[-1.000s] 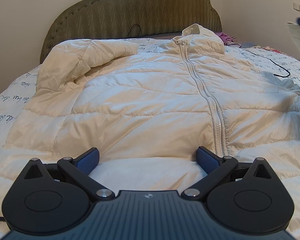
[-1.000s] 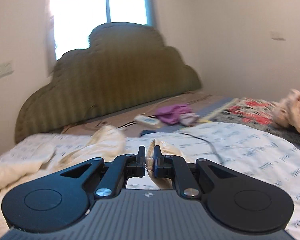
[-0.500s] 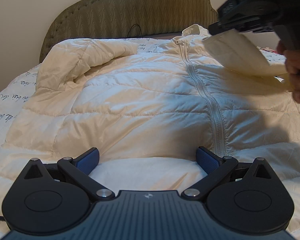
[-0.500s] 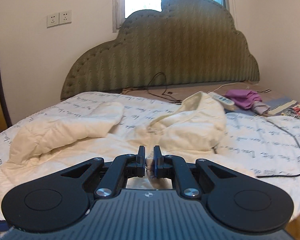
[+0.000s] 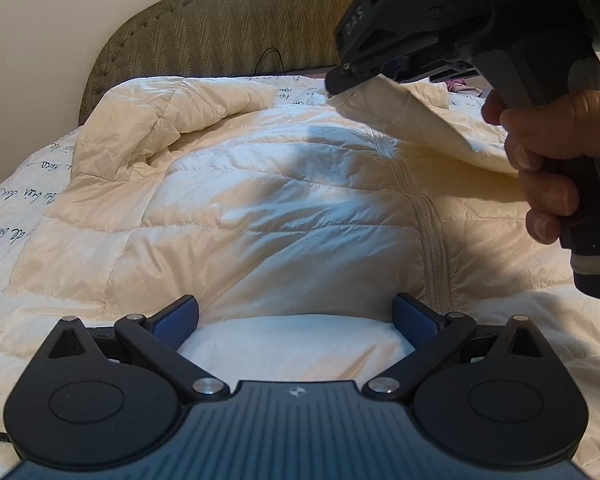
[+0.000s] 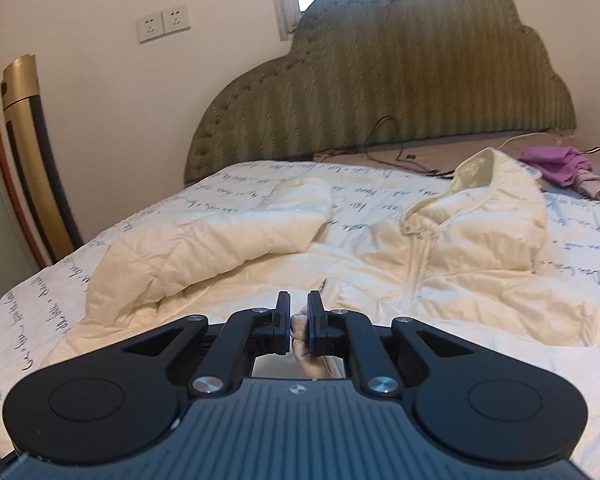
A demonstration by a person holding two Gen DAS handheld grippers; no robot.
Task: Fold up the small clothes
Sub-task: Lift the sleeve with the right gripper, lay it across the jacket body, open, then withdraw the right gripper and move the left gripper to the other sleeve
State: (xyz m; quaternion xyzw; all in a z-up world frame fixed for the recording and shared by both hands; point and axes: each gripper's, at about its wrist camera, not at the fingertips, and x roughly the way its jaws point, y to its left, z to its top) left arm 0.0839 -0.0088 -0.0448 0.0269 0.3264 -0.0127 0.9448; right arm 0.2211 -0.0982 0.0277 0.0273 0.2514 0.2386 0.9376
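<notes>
A cream quilted puffer jacket [image 5: 284, 208] lies front up on the bed, zipper [image 5: 430, 236] running up its middle, collar [image 6: 472, 172] toward the headboard. Its left sleeve [image 5: 168, 120] lies bunched at the upper left. My left gripper [image 5: 296, 312] is open and rests low at the jacket's hem, blue pads on either side of the fabric. My right gripper [image 6: 299, 316] is shut on the jacket's right sleeve [image 5: 412, 124] and holds it lifted above the chest; it shows in the left wrist view [image 5: 340, 76] at the upper right.
The bed has a white quilt with script print [image 6: 40, 308] and an olive padded headboard [image 6: 400, 84]. A purple cloth [image 6: 556, 164] and cables [image 6: 384, 148] lie near the headboard. A gold-and-black stand [image 6: 28, 152] is at the left wall.
My right gripper has carried the pinched sleeve leftward over the jacket's chest, past the zipper. My left gripper has stayed open at the hem.
</notes>
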